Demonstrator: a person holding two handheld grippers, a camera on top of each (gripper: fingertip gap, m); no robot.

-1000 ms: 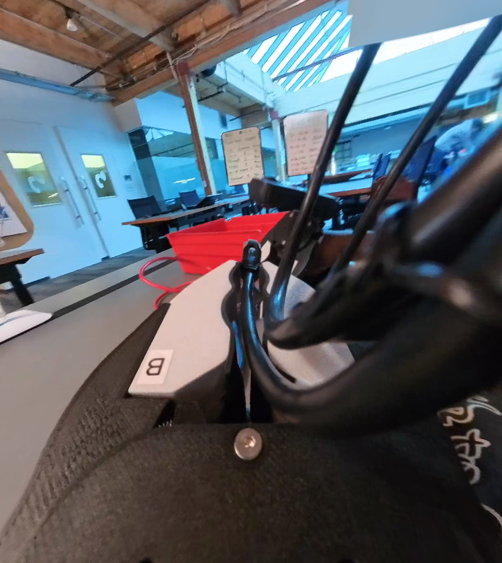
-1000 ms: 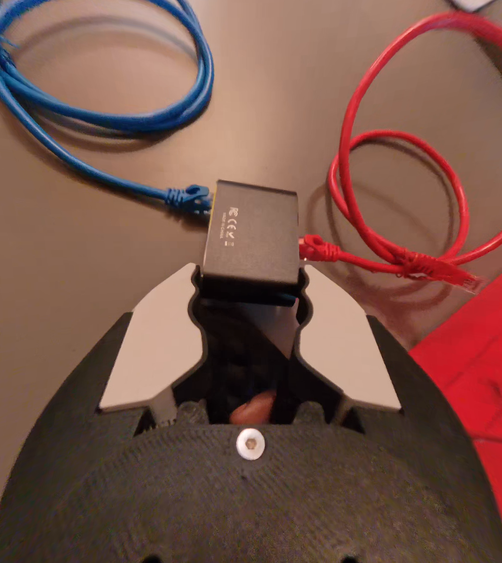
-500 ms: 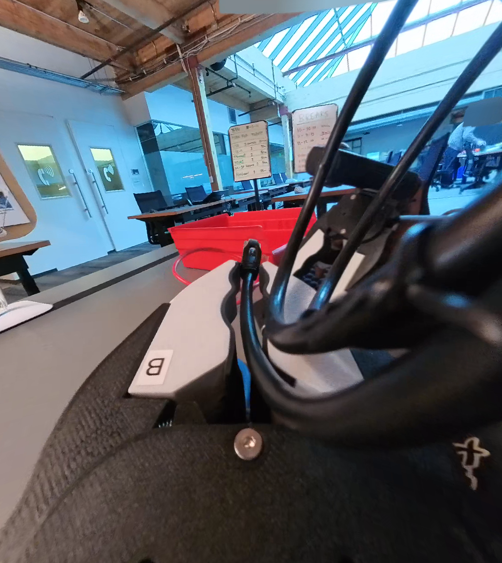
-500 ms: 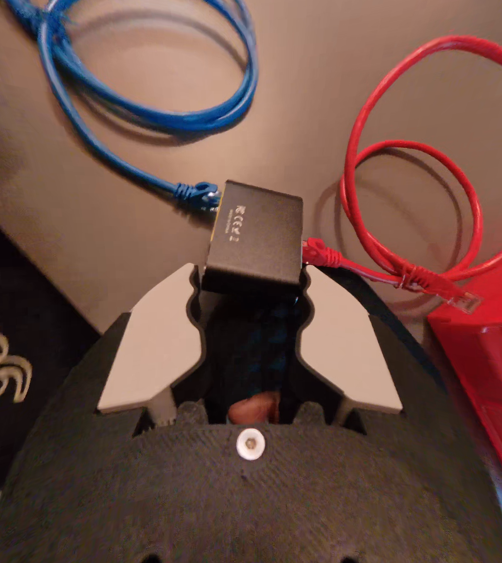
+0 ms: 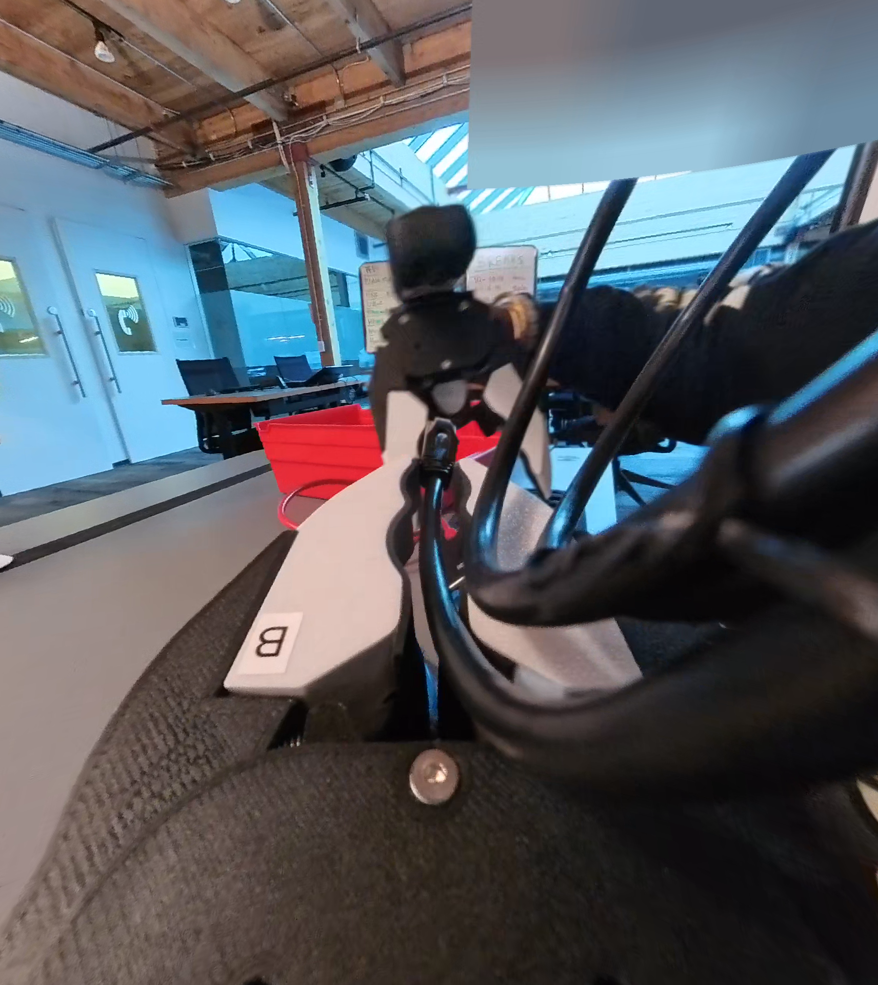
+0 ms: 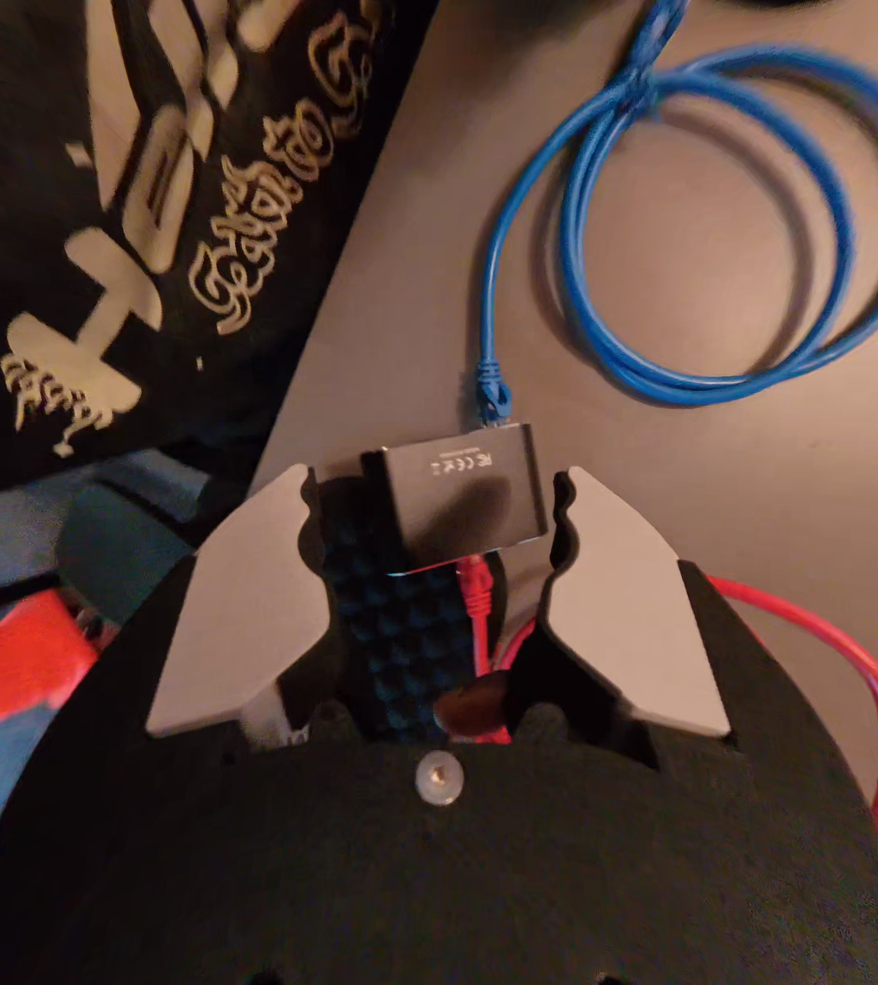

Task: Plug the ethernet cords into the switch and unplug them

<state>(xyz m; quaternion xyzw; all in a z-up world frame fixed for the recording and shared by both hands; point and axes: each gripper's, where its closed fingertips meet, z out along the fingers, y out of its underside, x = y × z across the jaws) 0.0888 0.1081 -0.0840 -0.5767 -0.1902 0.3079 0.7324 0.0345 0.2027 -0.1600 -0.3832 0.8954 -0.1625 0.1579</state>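
Right gripper (image 6: pixel 437 501) open around the switch (image 6: pixel 461 493) near the worktop (image 6: pixel 692 533) edge, blue cord (image 6: pixel 490 389) and red cord (image 6: pixel 474 586) plugged in. Left gripper (image 5: pixel 429 511) clamps a black cord (image 5: pixel 434 533) near its plug. Plug-in step; next, likely re-grip the switch and line that plug up with a free port.

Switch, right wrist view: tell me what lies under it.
The switch overhangs the grey table edge; a red plug enters its near side, a blue plug the far. Its underside is hidden.

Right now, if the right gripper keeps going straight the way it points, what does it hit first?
Most likely the black switch, sitting between the open right gripper fingertips and off its centre line. Past it lies the blue cord's plug. How far below is unclear.
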